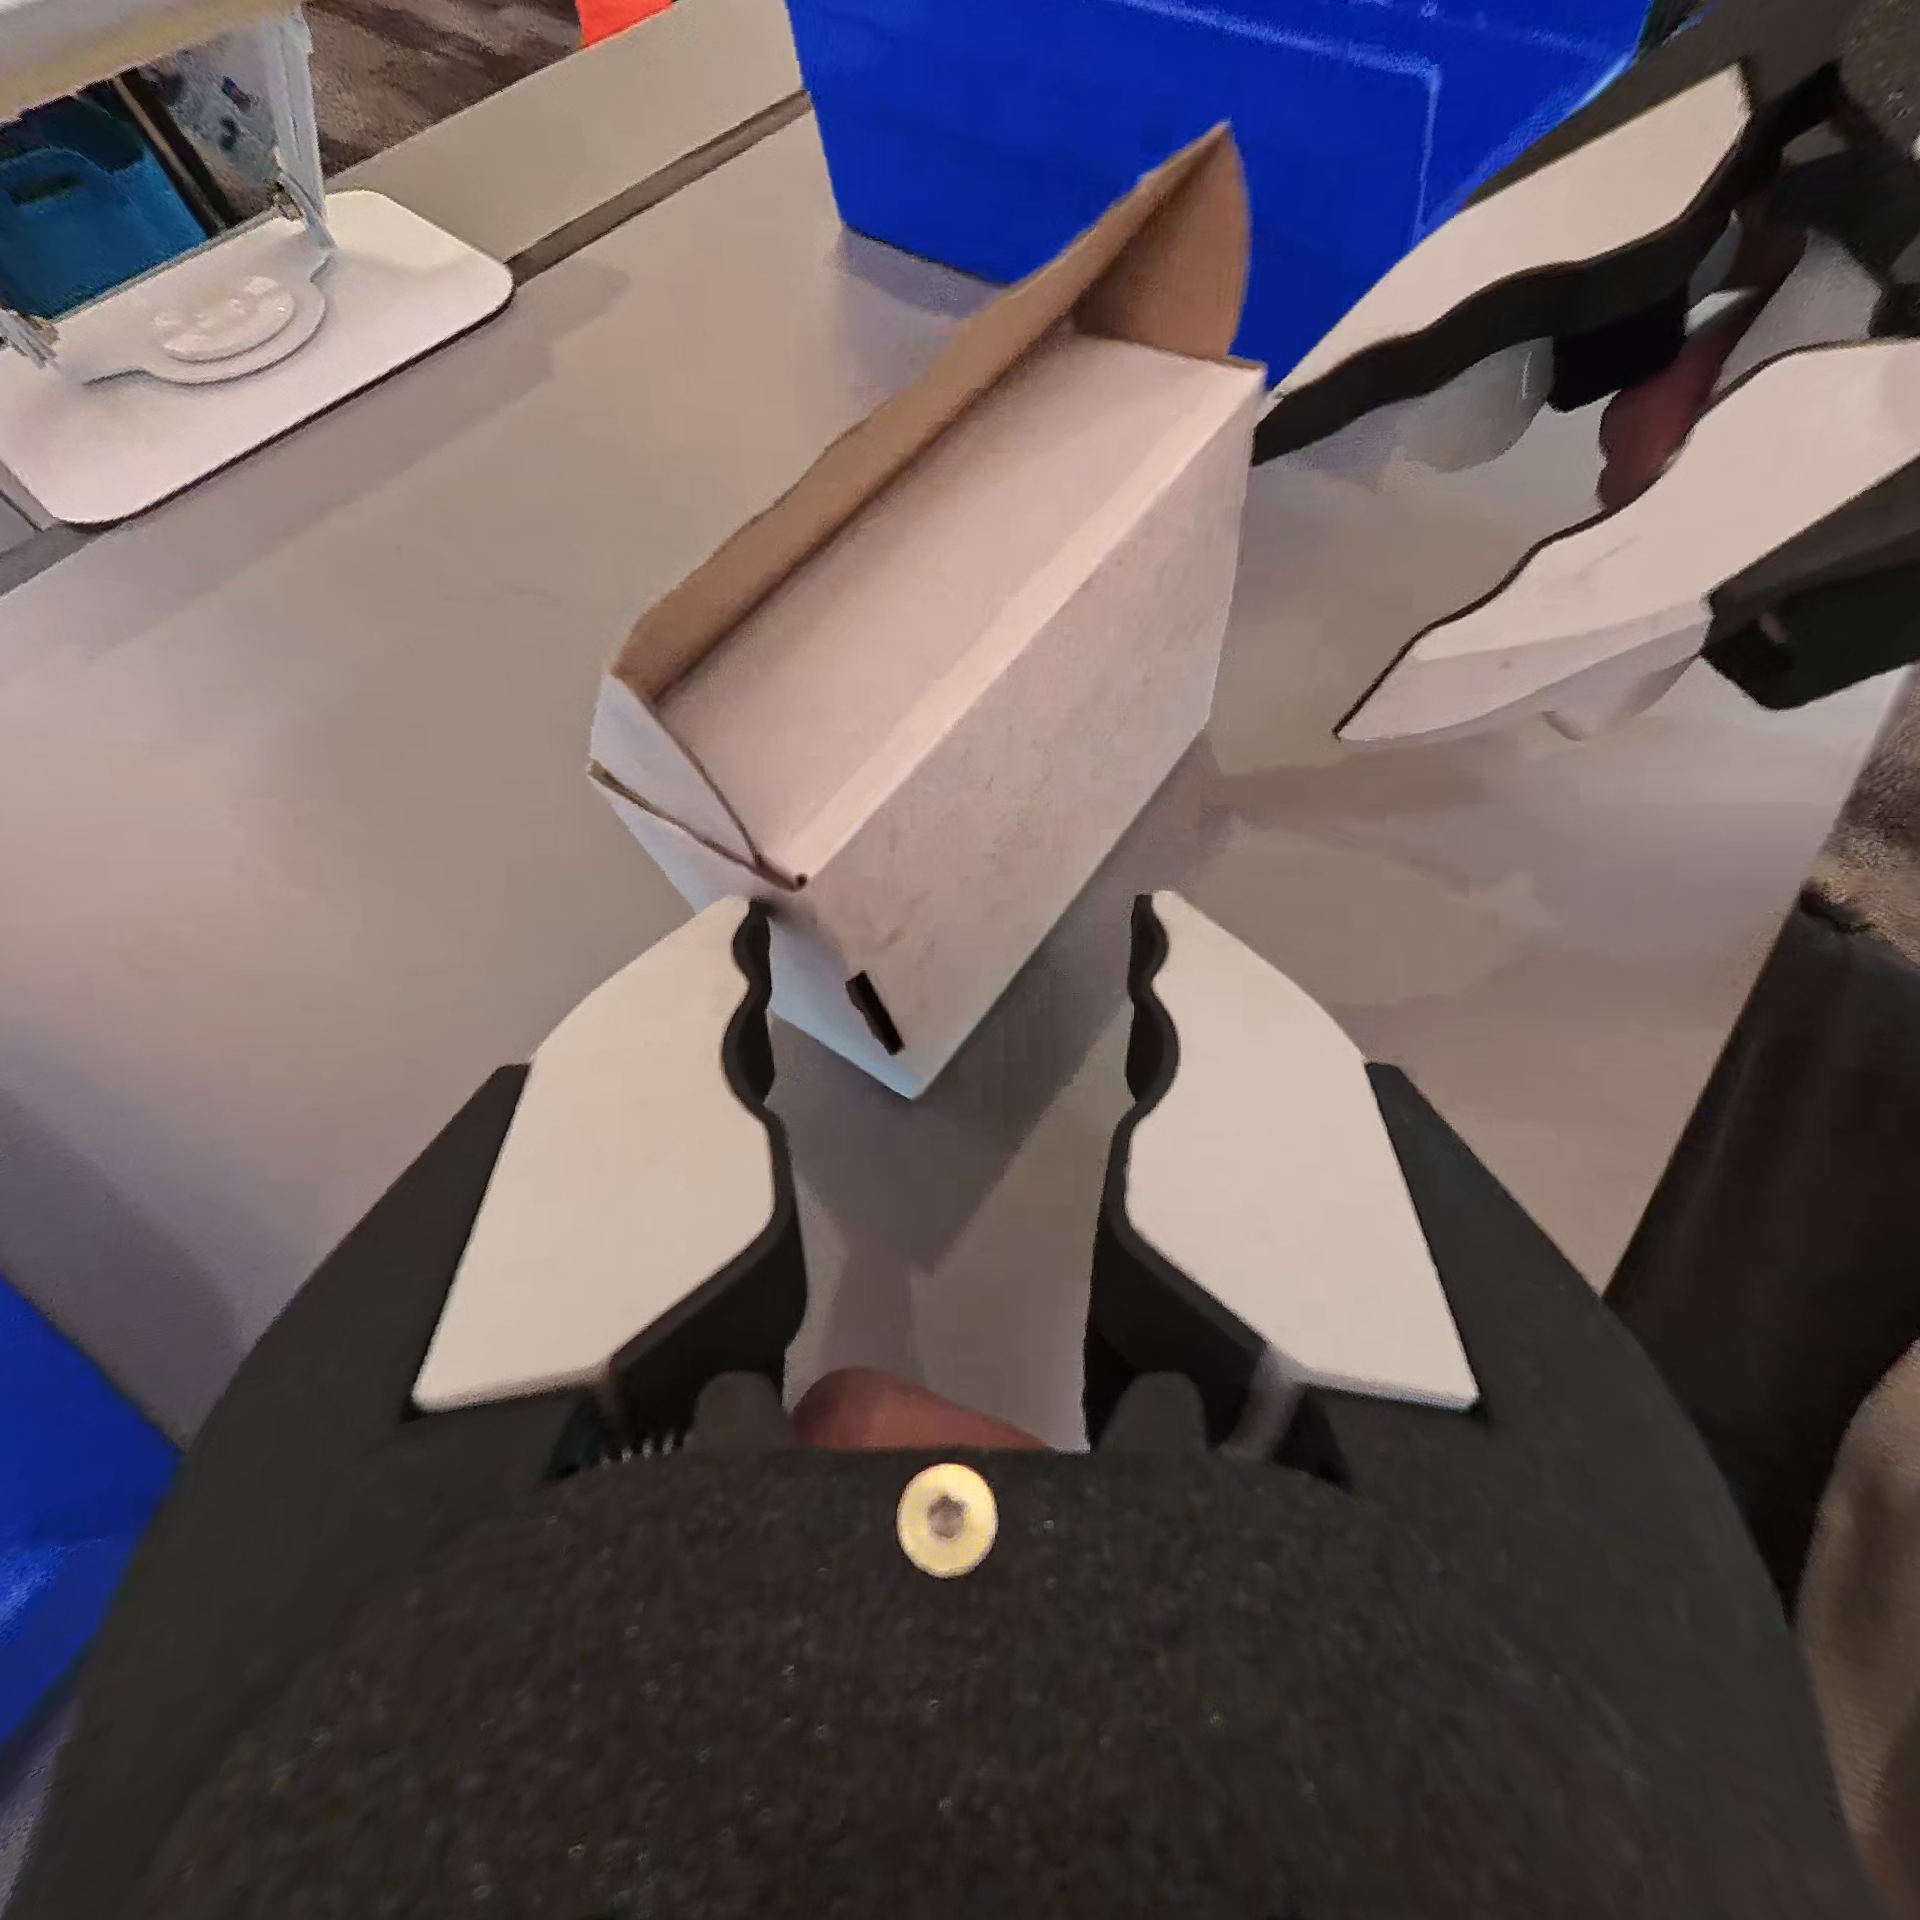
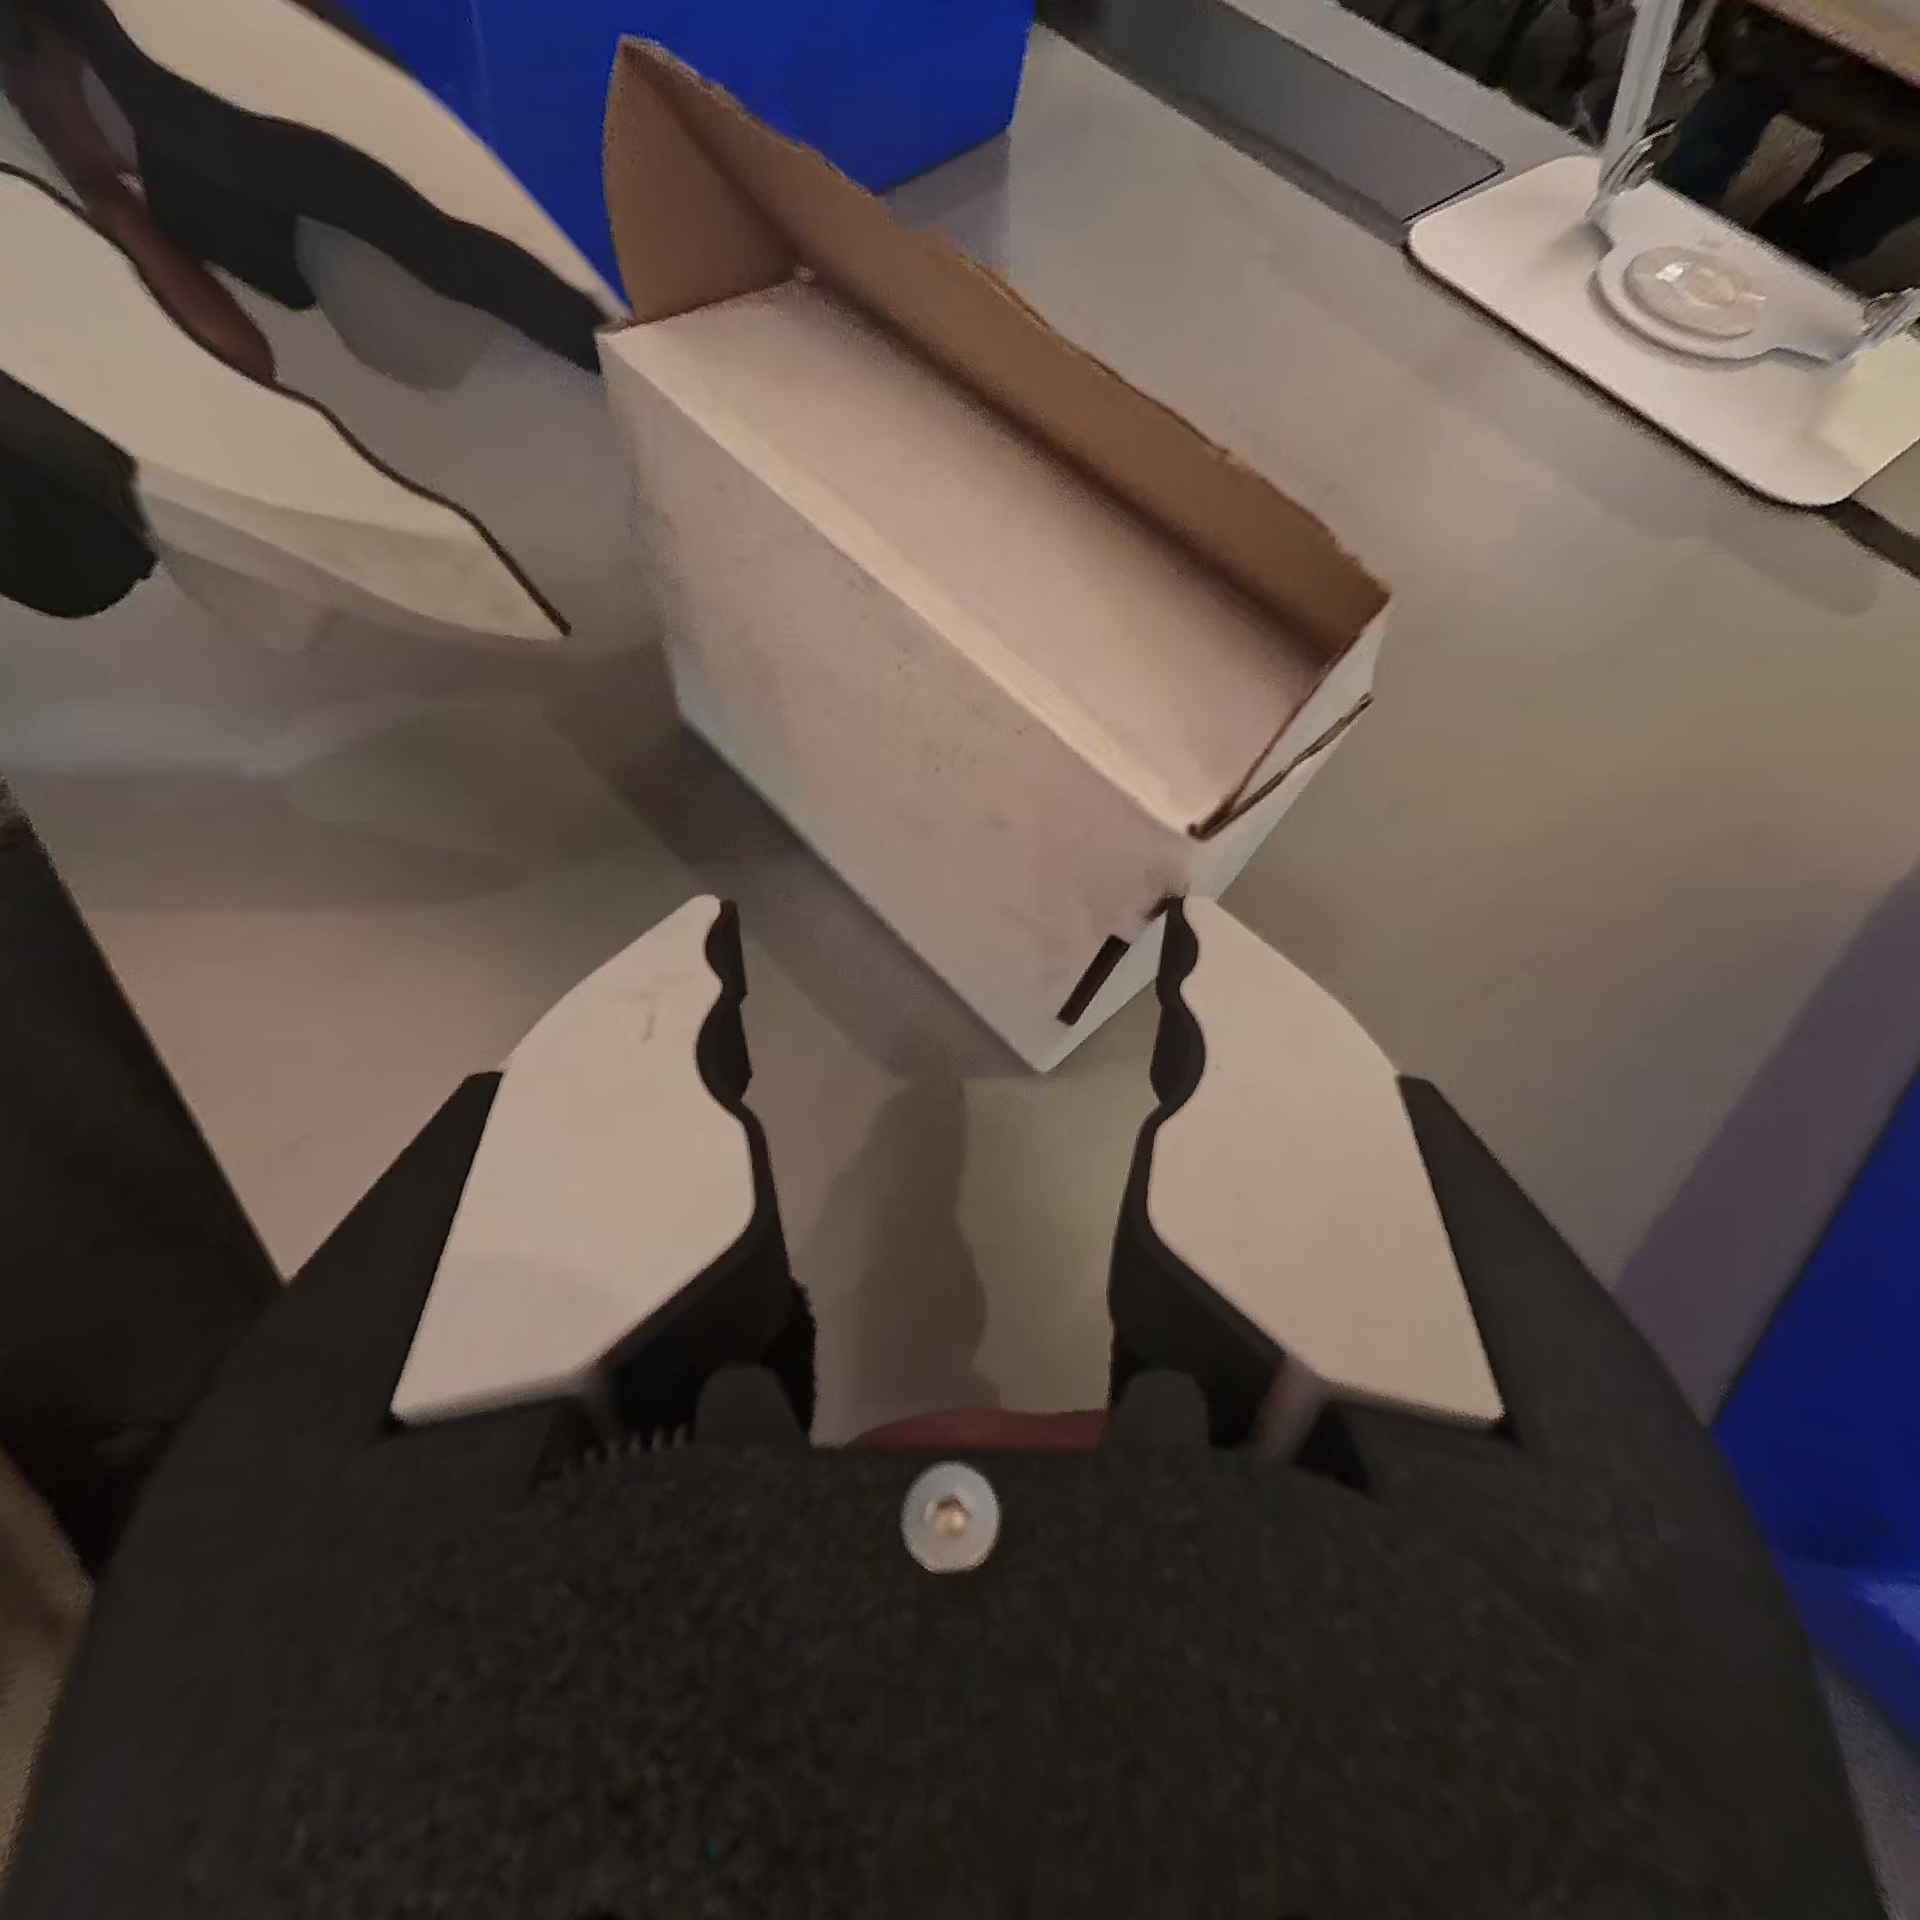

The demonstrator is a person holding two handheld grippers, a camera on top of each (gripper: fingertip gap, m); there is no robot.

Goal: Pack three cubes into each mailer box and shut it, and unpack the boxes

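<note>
**Both grippers spread around a part-closed mailer box**

Left wrist view: white cardboard mailer box with brown inside (image 1: 935,665) sits on the grey table (image 1: 312,790), just ahead of the left gripper (image 1: 951,914), jaws apart, empty. Near corner falls between the fingertips. Long axis runs away, up and right. Lid looks folded down, front flap upright, not tucked. Right gripper (image 1: 1320,582) beside the far end, also spread. Blue bin (image 1: 1091,156) behind.

Right wrist view: box dead ahead, right gripper open, nothing held, box corner at one fingertip. Contents hidden; cubes not visible. Edges blurred.
</note>
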